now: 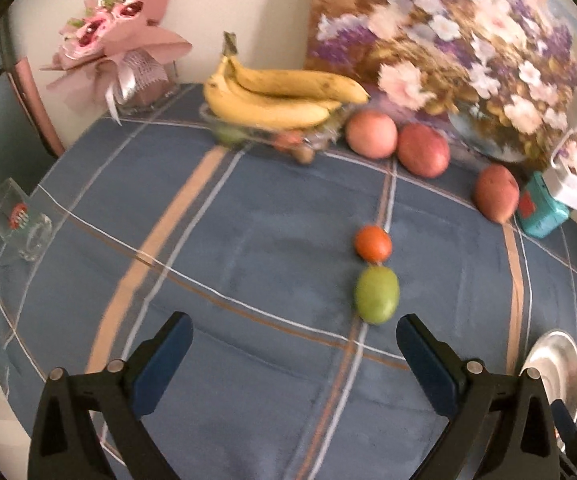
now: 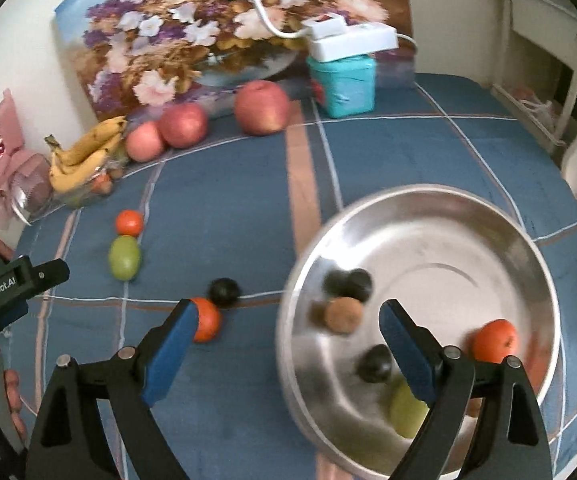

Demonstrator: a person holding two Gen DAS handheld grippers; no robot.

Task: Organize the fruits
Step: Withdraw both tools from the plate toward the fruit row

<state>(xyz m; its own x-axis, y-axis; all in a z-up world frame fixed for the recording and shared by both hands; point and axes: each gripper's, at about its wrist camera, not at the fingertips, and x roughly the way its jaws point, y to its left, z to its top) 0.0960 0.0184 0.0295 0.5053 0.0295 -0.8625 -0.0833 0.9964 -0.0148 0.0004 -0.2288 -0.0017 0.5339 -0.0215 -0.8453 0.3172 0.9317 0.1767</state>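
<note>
Fruit sorting: loose pieces remain outside the metal bowl

Metal bowl [image 2: 428, 216] on the blue plaid counter [image 1: 248, 240] already holds several small fruits, an orange one [image 2: 494, 340] among them. Left of the bowl lie an orange fruit [image 2: 207, 325] touching a dark plum [image 2: 224, 291]; farther left, a green fruit [image 1: 377, 294] touching a small orange fruit [image 1: 373, 243]. Left claw [image 1: 294, 340]: jaws apart, empty, green fruit just ahead. Right claw [image 2: 288, 328]: jaws apart, empty, over the bowl's near rim.

Judgement: left claw takes the green fruit next. Straddle its middle and close gently, since a nudge would likely roll the orange neighbour.
</note>
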